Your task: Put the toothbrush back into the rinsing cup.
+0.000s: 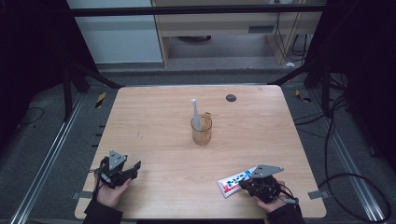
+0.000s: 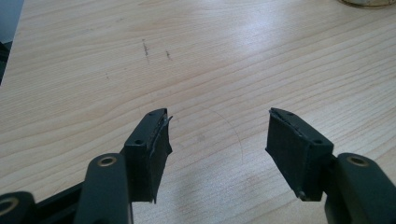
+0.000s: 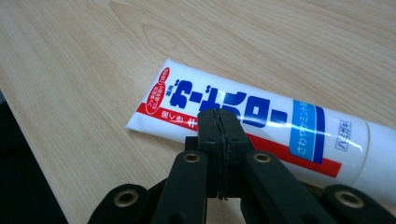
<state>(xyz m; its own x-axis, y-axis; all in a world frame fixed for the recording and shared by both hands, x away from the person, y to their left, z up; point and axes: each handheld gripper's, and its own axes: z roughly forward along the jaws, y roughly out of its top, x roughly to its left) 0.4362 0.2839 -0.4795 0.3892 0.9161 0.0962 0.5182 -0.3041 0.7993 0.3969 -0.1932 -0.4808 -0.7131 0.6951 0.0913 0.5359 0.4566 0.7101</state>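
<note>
A white toothpaste tube (image 1: 232, 182) with red and blue print lies flat near the table's front right edge. My right gripper (image 1: 245, 183) hovers just over the tube (image 3: 285, 119); its jaws (image 3: 218, 115) are pressed together with nothing between them. At the front left, my left gripper (image 1: 136, 168) rests low over bare wood. Its jaws (image 2: 217, 128) stand wide apart and empty. In the middle of the table stands a clear glass cup (image 1: 201, 131) with a white toothbrush (image 1: 194, 111) leaning upright in it.
The wooden table (image 1: 154, 116) has a small black round disc (image 1: 230, 97) near its far edge. Cables (image 1: 336, 140) run over the floor to the right, and metal rails (image 1: 51, 154) flank the table.
</note>
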